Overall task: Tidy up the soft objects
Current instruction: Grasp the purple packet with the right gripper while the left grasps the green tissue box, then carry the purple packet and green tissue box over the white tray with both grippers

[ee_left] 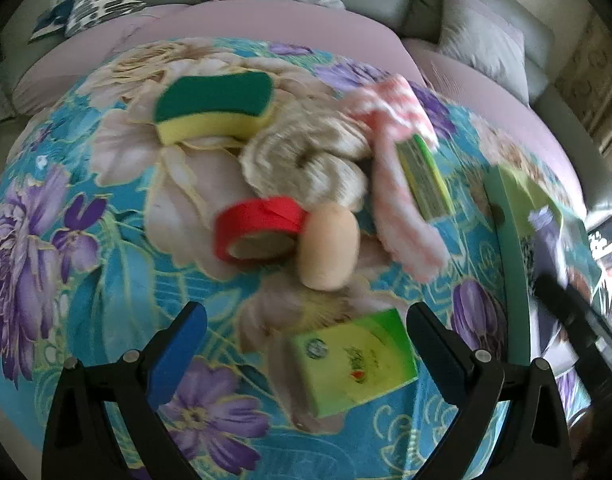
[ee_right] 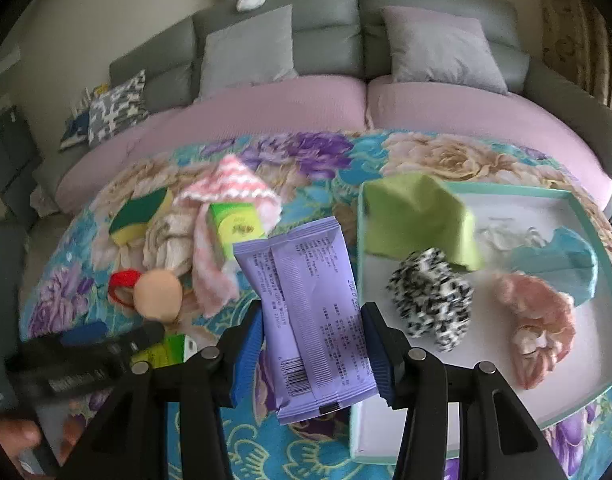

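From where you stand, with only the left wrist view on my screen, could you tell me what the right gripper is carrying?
Observer: The right gripper is shut on a purple packet, pinched between its blue pads.
Operator: Thank you. What is already in the tray?
Observer: The teal-rimmed tray holds a green cloth, a black-and-white scrunchie, a pink scrunchie and a teal cloth.
Operator: Is the packet over the tray yet?
Observer: It hangs along the tray's left rim, mostly above the floral cloth.
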### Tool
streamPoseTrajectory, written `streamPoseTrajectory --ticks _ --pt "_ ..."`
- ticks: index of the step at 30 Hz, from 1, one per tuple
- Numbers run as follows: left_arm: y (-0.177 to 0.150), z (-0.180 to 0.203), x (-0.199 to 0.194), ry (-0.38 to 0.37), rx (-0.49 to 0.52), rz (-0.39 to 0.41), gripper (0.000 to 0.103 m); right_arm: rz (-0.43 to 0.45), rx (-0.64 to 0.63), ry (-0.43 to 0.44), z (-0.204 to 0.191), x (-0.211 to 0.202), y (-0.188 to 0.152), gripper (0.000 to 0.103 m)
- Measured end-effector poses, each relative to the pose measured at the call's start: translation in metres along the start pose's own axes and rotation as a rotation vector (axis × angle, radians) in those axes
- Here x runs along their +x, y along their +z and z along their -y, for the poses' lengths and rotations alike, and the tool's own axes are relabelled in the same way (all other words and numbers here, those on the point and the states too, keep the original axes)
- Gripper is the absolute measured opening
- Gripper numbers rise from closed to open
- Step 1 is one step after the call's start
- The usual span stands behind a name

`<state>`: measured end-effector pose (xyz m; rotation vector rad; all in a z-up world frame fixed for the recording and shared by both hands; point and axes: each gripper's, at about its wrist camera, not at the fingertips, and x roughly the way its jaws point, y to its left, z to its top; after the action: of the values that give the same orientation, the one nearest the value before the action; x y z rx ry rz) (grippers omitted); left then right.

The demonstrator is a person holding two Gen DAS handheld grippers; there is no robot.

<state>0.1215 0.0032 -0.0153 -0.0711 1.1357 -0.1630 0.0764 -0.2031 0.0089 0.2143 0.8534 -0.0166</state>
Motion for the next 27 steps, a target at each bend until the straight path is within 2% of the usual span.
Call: streamPoseTrajectory --ticks 6,14,16,18,21,27 --pt "-0.007 0.018 0.01 0.0 0.066 -0.038 0.1 -0.008 0.029 -0.007 0.011 0.002 0.002 0.051" --pt "-0.016 0.03 0.021 0.05 0.132 -0.068 0.1 -0.014 0.042 -0.019 0.015 0.004 -0.002 0.051" --pt "-0.018 0.032 0.021 0.059 0.146 -0.064 0.097 -0.019 0.049 -0.025 0.017 0.006 -0.002 0.052" --pt "-0.019 0.035 0.022 0.064 0.159 -0.066 0.084 -0.021 0.056 -0.027 0.019 0.006 -0.002 0.052" --pt "-0.02 0.04 0.023 0.078 0.185 -0.064 0.077 -0.018 0.063 -0.028 0.021 0.006 -0.002 0.052" --pt "-0.018 0.05 0.019 0.067 0.207 -0.045 0.076 -0.013 0.072 -0.022 0.023 0.005 -0.001 0.052"
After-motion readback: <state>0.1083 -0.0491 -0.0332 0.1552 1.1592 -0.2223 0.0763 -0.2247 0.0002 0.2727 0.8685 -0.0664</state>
